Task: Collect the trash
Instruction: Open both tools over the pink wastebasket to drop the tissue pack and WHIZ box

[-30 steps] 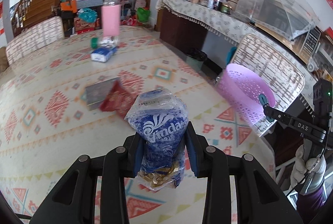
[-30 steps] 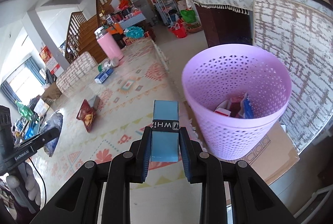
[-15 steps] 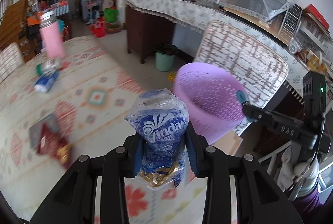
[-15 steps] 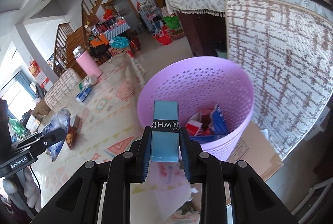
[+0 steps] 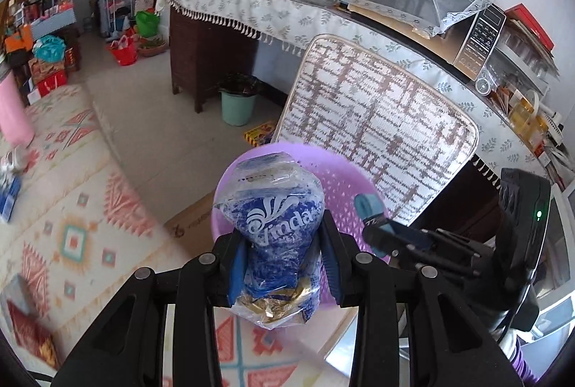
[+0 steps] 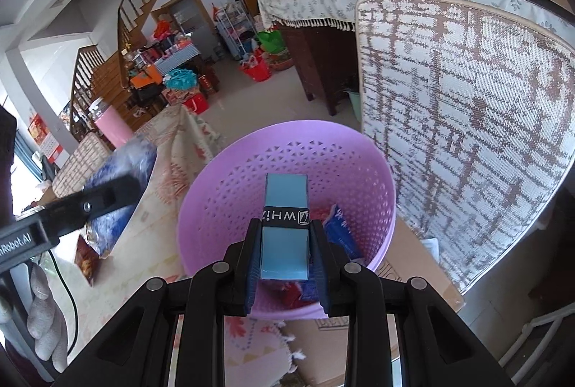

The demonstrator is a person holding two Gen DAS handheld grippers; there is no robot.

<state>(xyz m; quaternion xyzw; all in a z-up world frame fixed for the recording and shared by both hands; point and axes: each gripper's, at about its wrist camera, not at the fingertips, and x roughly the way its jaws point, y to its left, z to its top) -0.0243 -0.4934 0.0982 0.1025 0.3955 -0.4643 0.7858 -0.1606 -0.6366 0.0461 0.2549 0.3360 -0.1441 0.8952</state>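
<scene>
Your right gripper (image 6: 285, 265) was clamped on a light-blue Whiz box (image 6: 285, 225), jaws closed to its width, poised over the mouth of the purple perforated wastebasket (image 6: 230, 193), where red and blue wrappers (image 6: 337, 229) already lay. Your left gripper (image 5: 284, 265) pinched a blue Vinda tissue bag (image 5: 276, 225) at its waist, near the basket's rim. You needed both items centred over the opening before releasing: 1 first, then the other, so neither bounced onto the patterned tablecloth (image 5: 72, 207).
</scene>
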